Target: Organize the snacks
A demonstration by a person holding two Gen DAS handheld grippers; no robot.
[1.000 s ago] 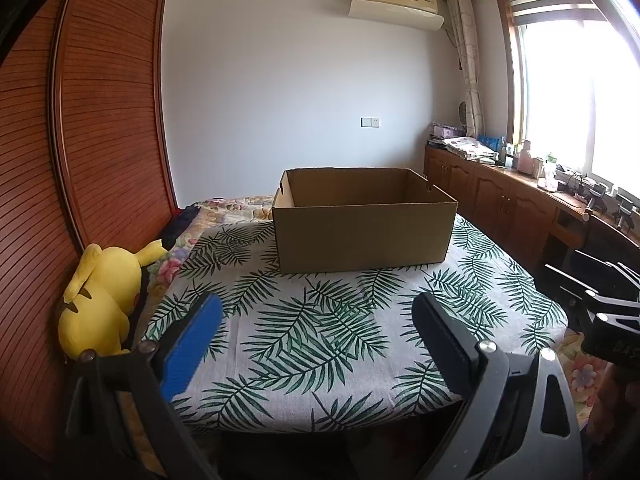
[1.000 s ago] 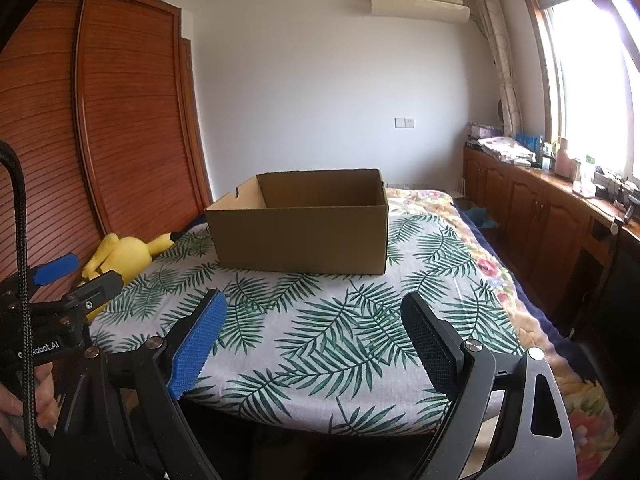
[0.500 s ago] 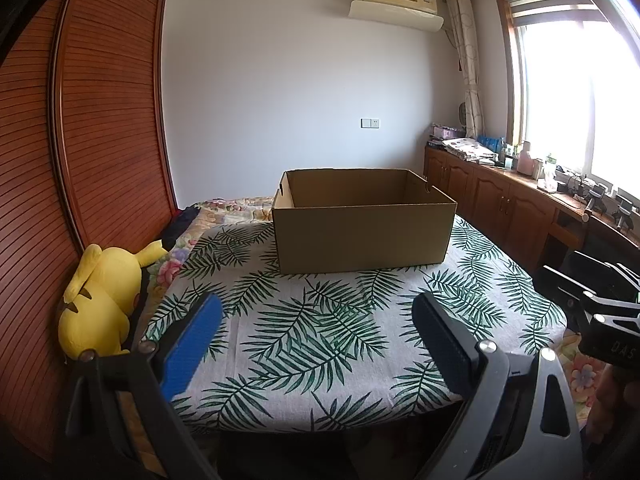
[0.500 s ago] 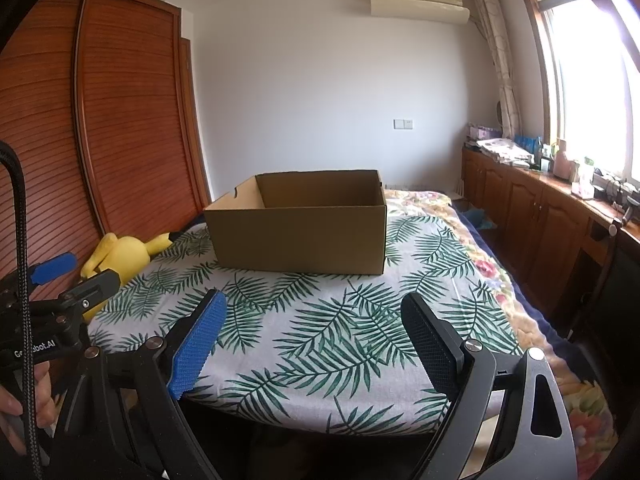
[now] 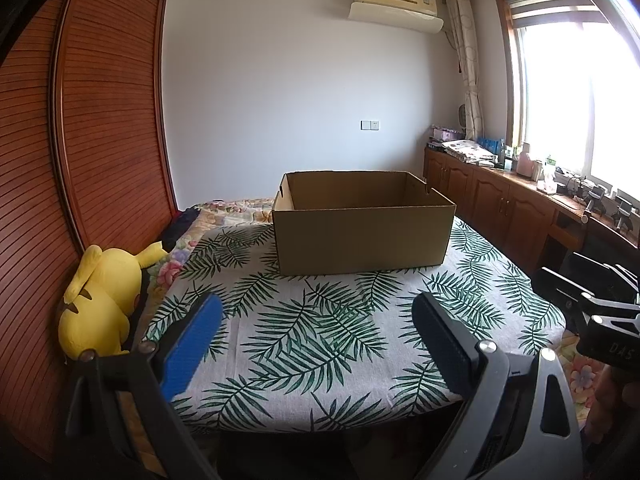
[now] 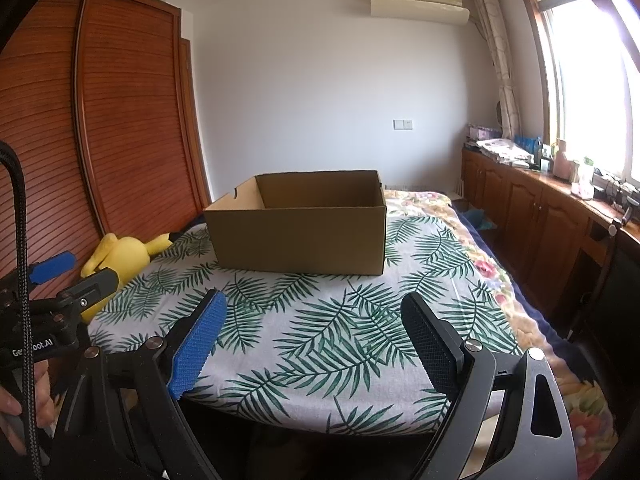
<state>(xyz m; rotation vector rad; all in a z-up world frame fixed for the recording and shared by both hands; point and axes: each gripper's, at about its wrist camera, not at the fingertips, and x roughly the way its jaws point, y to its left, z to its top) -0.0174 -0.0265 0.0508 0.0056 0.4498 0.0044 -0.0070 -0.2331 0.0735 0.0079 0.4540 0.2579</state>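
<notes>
No movement is seen since earlier frames | left gripper (image 5: 316,326) and right gripper (image 6: 314,322) held spread wide, nothing gripped, short of cardboard box (image 5: 362,226) | box sits open-topped on leaf-print bed (image 5: 320,332) | yellow plush (image 5: 100,300) lies left of box

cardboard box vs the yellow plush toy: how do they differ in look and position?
The cardboard box is brown, stiff and square-edged; the plush toy is bright yellow, soft and rounded. The box stands upright and open-topped in the middle of the leaf-print cloth; the toy slumps off the cloth's left edge, against the wooden wardrobe. The box is clearly larger. Neither gripper touches either.
</notes>
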